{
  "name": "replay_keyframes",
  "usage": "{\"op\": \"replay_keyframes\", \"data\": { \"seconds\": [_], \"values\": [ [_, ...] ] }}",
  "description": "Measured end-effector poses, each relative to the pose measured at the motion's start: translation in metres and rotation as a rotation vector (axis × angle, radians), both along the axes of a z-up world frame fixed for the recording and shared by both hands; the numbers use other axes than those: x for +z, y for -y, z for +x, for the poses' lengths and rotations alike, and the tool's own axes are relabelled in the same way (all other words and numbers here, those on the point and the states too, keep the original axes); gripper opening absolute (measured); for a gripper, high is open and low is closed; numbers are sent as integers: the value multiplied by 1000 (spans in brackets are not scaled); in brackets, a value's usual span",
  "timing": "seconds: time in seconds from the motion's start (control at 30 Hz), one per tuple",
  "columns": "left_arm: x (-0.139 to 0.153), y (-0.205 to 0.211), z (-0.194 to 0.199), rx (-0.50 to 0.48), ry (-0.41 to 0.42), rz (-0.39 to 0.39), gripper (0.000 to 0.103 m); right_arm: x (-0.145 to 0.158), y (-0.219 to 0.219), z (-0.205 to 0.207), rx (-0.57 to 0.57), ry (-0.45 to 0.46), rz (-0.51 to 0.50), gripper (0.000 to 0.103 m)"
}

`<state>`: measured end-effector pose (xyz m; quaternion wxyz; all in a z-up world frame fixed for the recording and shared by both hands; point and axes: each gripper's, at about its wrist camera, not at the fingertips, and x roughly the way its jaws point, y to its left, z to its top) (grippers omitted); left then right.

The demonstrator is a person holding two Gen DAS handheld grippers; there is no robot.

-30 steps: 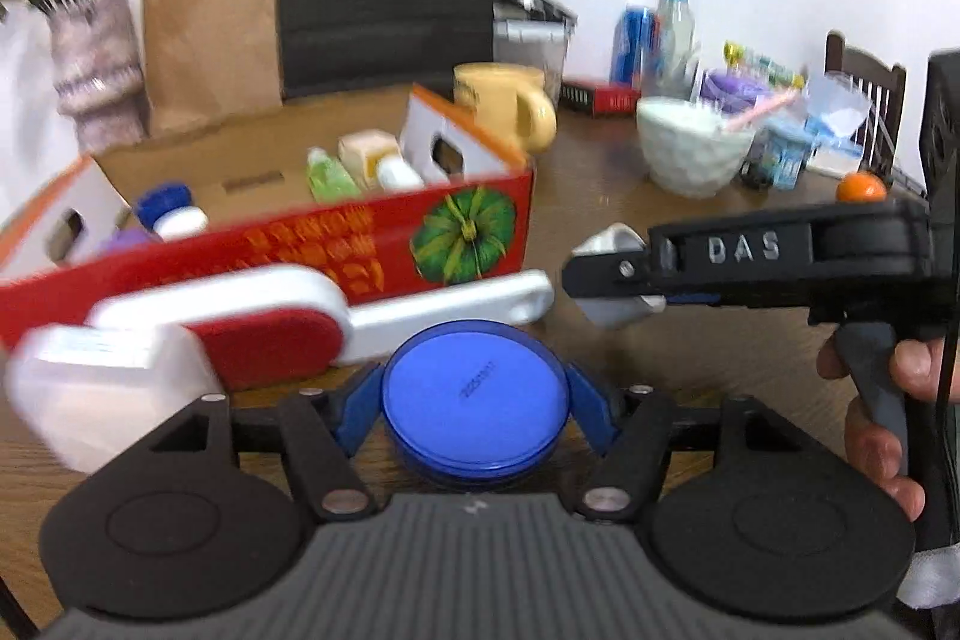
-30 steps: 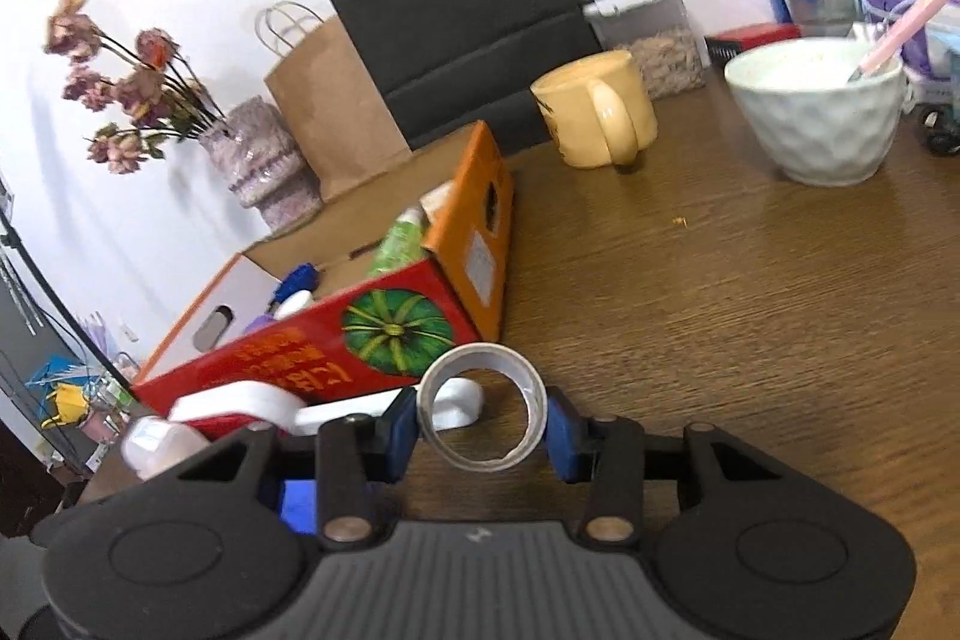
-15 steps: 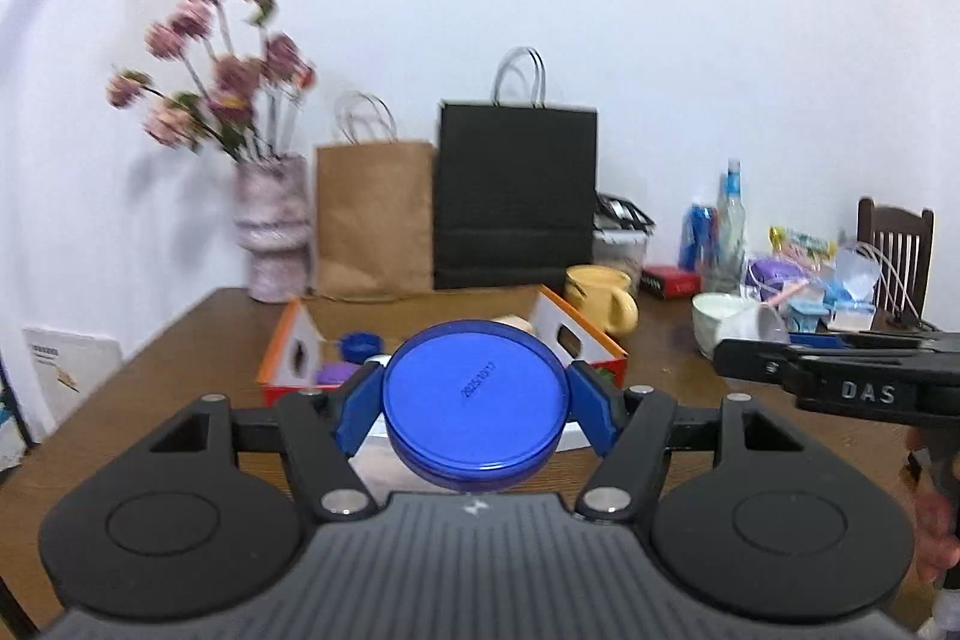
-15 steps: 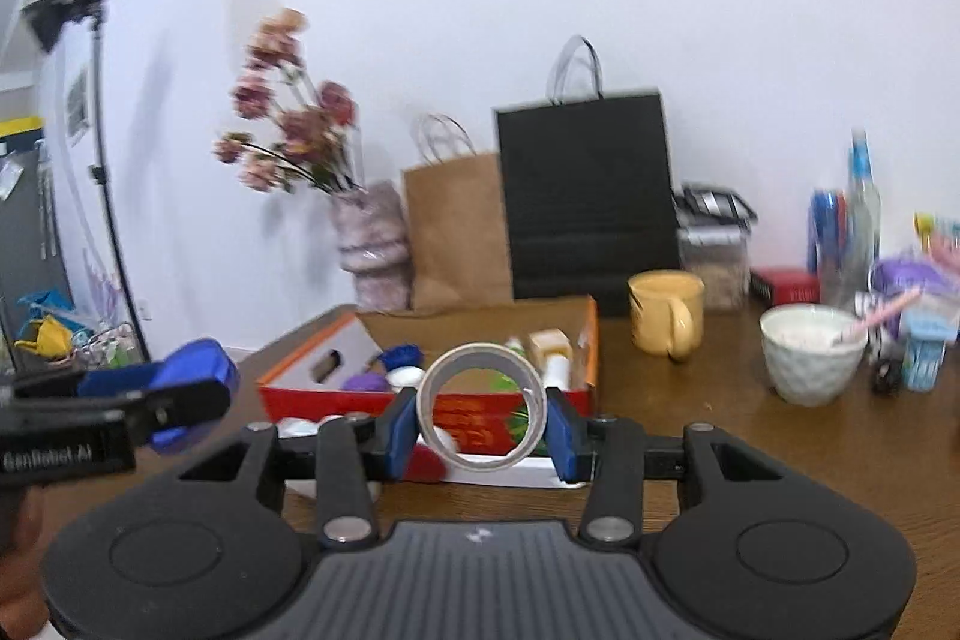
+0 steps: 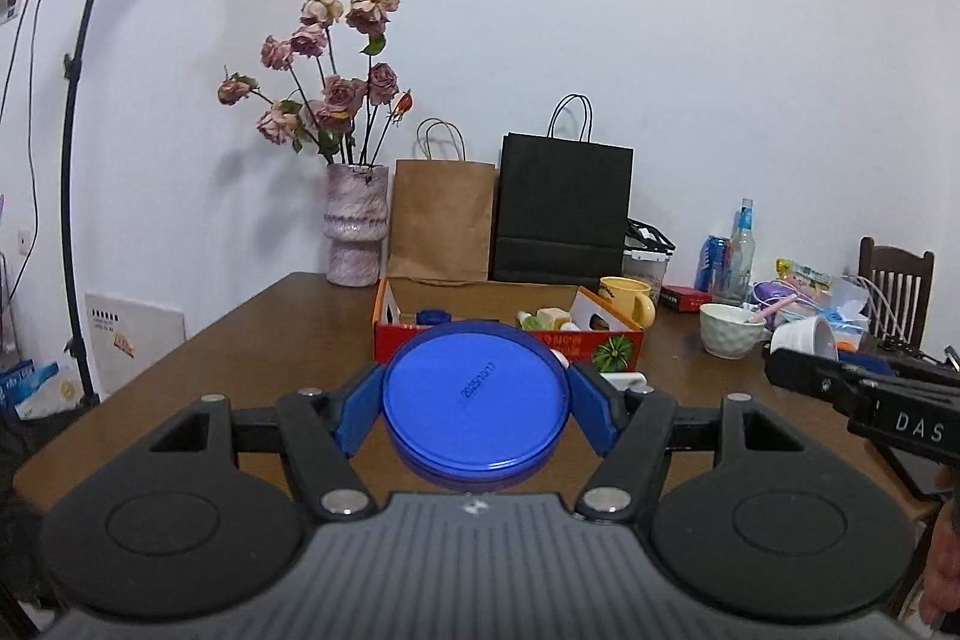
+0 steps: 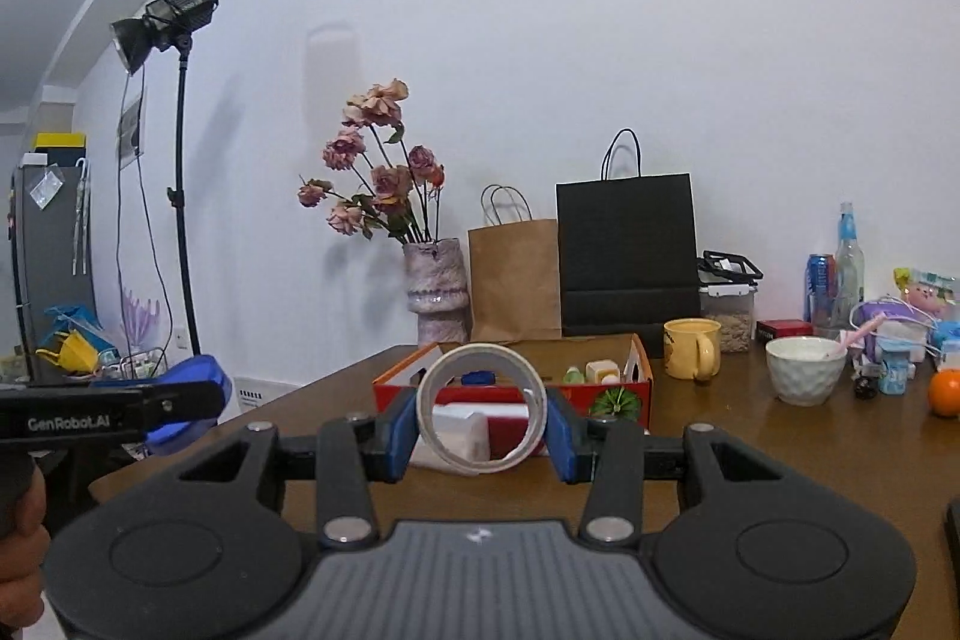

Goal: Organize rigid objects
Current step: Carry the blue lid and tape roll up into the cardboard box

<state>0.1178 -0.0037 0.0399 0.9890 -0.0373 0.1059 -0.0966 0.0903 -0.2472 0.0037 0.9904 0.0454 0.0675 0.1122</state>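
Both grippers hold a round thing, low in the frame centre.

The left gripper (image 5: 474,415) pinches a round blue plastic lid (image 5: 474,397) with a printed date; the right gripper (image 6: 480,433) clamps a whitish tape ring (image 6: 480,409).

round blue plastic lid (image 5: 475,398): flat face toward camera, pinched between left tool's blue pads | see-through tape ring (image 6: 481,408): standing on edge, pinched between right tool's blue pads

Both hand-held grippers (image 5: 474,415) (image 6: 480,430) farther back (higher too)
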Motion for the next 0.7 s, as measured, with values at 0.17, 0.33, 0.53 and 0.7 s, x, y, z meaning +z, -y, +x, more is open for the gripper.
{"op": "replay_keyframes", "data": {
  "seconds": [0.17,0.33,0.53,0.7],
  "values": [
    [-1,-6,-14,-16,20,6,67,-6,-6,-30,-2,-6,-28,43],
    [-3,-5,-13,-11,16,-2,67,-9,-10,-34,-22,-5,-62,43],
    [-8,-1,-9,-17,5,10,67,-13,-5,-23,-33,-25,-55,43],
    [-13,2,4,-13,-19,15,67,-17,2,-5,-46,-52,-58,43]
  ]
}}
